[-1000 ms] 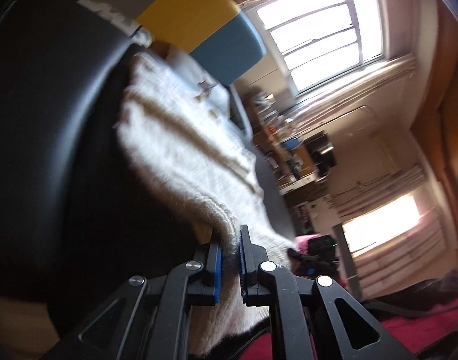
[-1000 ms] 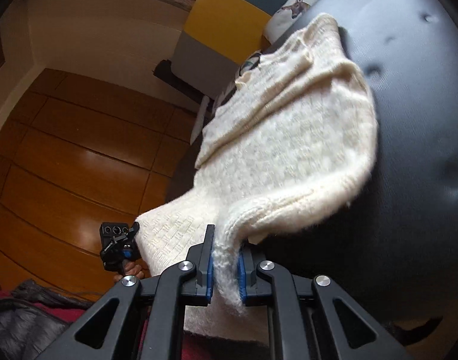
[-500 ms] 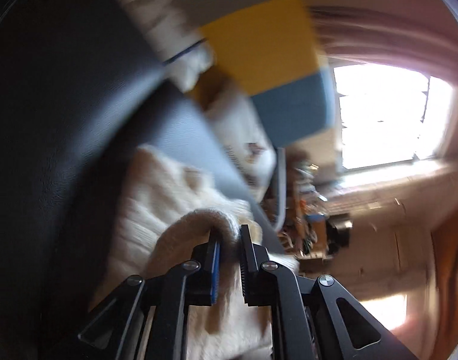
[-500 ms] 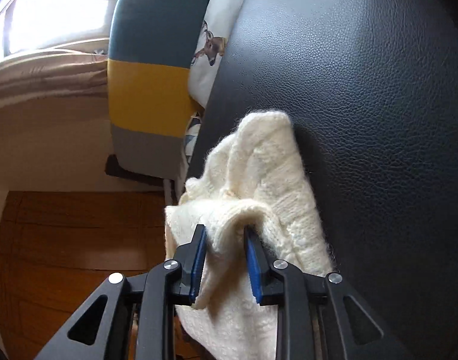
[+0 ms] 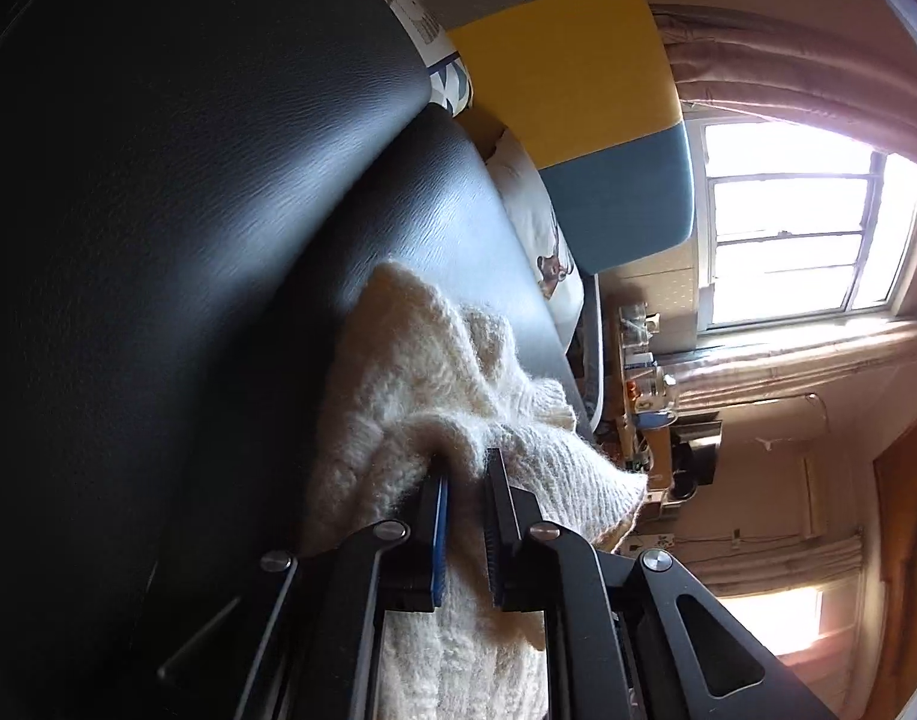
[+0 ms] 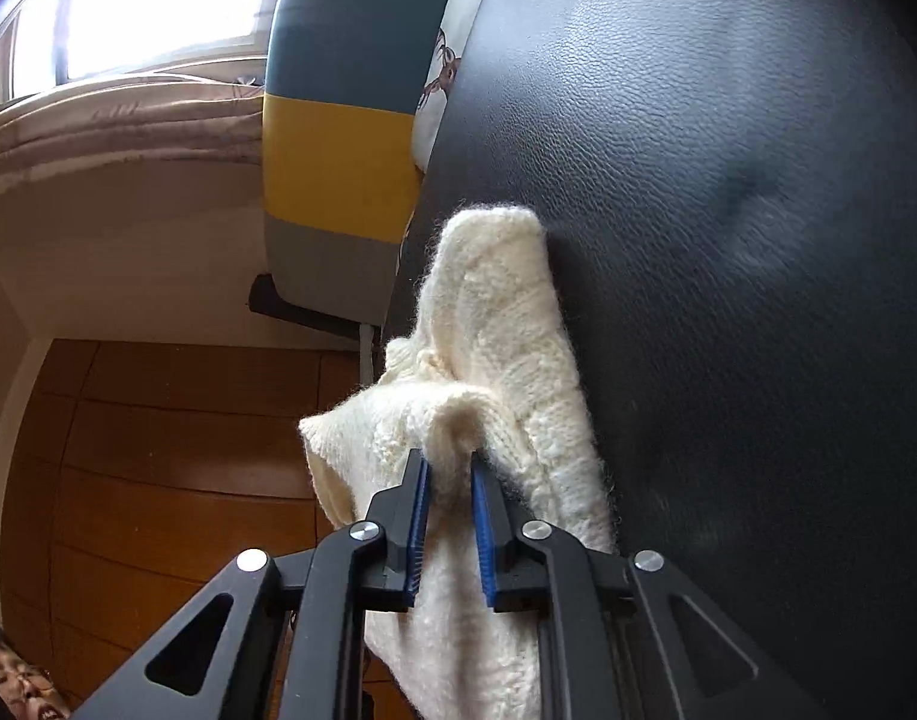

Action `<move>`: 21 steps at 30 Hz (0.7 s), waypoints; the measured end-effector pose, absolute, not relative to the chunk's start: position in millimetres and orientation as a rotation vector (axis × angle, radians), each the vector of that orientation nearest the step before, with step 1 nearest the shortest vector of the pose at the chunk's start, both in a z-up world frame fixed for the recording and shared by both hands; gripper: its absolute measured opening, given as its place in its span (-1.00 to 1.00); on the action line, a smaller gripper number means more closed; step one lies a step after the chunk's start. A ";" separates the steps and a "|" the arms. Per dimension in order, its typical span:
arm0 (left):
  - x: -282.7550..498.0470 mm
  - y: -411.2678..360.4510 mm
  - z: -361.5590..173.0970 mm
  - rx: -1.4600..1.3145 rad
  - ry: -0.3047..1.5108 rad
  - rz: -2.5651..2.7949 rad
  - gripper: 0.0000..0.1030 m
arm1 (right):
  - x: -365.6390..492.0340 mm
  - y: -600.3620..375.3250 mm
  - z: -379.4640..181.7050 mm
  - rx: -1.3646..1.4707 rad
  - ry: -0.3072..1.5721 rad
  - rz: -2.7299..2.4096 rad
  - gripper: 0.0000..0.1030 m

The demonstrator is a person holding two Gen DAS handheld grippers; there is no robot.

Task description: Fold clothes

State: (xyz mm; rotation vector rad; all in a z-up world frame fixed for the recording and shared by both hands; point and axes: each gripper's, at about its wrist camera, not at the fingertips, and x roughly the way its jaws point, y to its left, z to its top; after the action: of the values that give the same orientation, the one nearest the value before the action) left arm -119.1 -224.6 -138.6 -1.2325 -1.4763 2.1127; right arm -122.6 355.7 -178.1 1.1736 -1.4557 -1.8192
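Nearest the lens, the left gripper [image 5: 464,480] was pinched nearly closed on a bunched fold of the cream knit sweater [image 5: 410,396]. The right gripper [image 6: 446,480] also had a fold between its pads, its jaws closing on it. A second earlier the sweater hung spread out between them; now both held edges had been carried over and down, so the garment lay doubled on the black leather seat [image 6: 728,240]. That looked like one fold laid, with release likely next. The wool was thick, fuzzy and ribbed, its folds soft and rounded; the leather was grained and dimpled. Farther off stood a blue, yellow and grey cushion [image 6: 344,138], then a bright window [image 5: 806,228].
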 end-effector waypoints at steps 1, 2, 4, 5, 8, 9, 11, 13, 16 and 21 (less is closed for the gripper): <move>-107.8 -224.4 -137.9 -1.235 -1.487 2.103 -0.76 | -114.8 357.4 -174.7 1.191 -1.466 -1.813 -0.60; -97.5 -225.0 -137.2 -1.234 -1.506 2.085 -0.75 | -106.8 358.3 -168.9 1.186 -1.473 -1.812 -0.42; -80.0 -227.0 -135.4 -1.229 -1.551 2.044 -0.70 | -92.7 357.6 -156.1 1.162 -1.455 -1.822 -0.16; -73.4 -228.4 -134.0 -1.227 -1.570 2.025 -0.66 | -89.5 353.2 -150.1 1.160 -1.425 -1.827 0.04; -63.0 -229.8 -124.8 -1.208 -1.601 1.998 -0.30 | -87.0 339.7 -134.5 1.156 -1.339 -1.868 0.30; -61.3 -228.9 -120.5 -1.194 -1.609 1.996 -0.16 | -88.7 334.8 -131.4 1.153 -1.314 -1.877 0.36; -60.7 -224.4 -110.7 -1.160 -1.603 1.991 -0.04 | -95.0 323.9 -126.1 1.151 -1.270 -1.881 0.43; -64.9 -219.5 -102.3 -1.141 -1.571 2.002 0.05 | -105.3 313.5 -120.8 1.171 -1.214 -1.892 0.43; -80.4 -216.3 -96.4 -1.142 -1.543 2.015 0.06 | -123.6 314.7 -112.3 1.074 -1.267 -1.915 0.43; -94.0 -235.8 -90.8 -1.057 -1.614 2.102 0.13 | -145.4 332.9 -115.3 0.987 -1.470 -1.942 0.44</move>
State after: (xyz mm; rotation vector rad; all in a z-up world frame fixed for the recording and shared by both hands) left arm -94.0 -235.8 -90.8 -1.0566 -1.6138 2.1017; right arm -145.4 332.9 -115.3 0.9869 -1.4698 -1.9424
